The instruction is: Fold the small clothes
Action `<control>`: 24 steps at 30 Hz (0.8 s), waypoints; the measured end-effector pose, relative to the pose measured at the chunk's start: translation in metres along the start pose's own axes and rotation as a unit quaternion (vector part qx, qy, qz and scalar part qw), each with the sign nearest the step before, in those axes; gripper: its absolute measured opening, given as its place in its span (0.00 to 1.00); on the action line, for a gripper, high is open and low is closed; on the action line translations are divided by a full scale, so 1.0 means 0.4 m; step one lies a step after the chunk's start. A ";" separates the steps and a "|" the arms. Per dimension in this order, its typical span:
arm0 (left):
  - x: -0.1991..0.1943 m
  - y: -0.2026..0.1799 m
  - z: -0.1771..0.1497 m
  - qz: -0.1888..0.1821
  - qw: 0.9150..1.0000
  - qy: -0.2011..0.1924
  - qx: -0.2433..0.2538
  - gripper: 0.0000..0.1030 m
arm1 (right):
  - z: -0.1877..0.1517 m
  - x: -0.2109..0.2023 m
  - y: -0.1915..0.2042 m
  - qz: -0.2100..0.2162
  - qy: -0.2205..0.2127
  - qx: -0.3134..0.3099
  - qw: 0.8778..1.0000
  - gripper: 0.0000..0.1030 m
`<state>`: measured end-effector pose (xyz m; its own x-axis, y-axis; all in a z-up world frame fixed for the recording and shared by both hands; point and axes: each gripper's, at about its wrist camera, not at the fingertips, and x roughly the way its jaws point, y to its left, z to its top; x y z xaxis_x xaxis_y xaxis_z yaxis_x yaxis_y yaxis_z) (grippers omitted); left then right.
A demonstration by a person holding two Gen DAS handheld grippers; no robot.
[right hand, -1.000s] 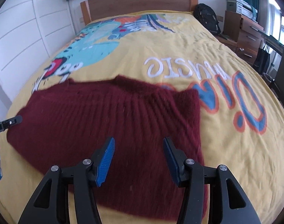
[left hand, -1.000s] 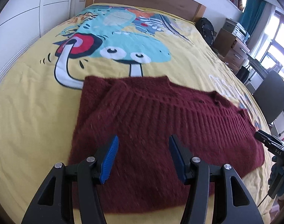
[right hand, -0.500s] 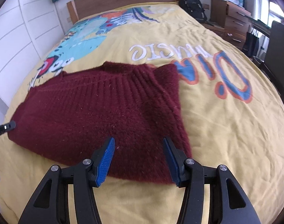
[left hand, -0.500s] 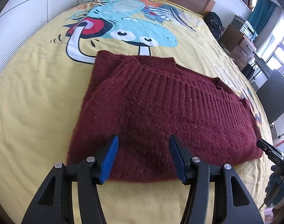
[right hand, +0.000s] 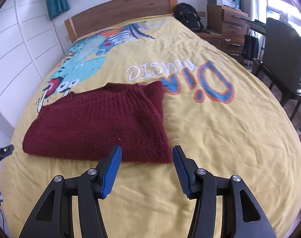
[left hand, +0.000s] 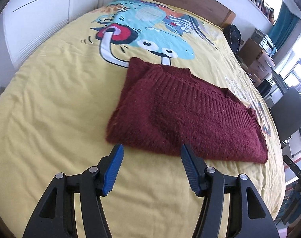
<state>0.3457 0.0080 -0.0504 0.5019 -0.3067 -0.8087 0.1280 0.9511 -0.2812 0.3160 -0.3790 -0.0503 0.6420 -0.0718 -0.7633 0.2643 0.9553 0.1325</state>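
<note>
With both hand-held grippers, left and right, wide and empty just short of the sweater, we risk snagging its near edge and undoing the fold.

Folded maroon sweater lies on the yellow bedspread, beyond the empty, parted left hand-held gripper.

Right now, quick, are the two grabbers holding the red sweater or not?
Left gripper: open, holding nothing, just short of the red sweater.
Right gripper: open, holding nothing.
</note>
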 end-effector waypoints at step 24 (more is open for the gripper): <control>0.153 0.108 -0.024 -0.081 0.986 0.034 -0.141 0.53 | -0.058 0.038 -0.106 -0.045 0.029 0.023 0.998 0.54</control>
<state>0.3738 0.0301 -0.1169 0.4339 -0.4653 -0.7715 -0.0457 0.8439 -0.5346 0.2979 -0.4141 -0.0820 0.5722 -0.1395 -0.8081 0.3534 0.9312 0.0896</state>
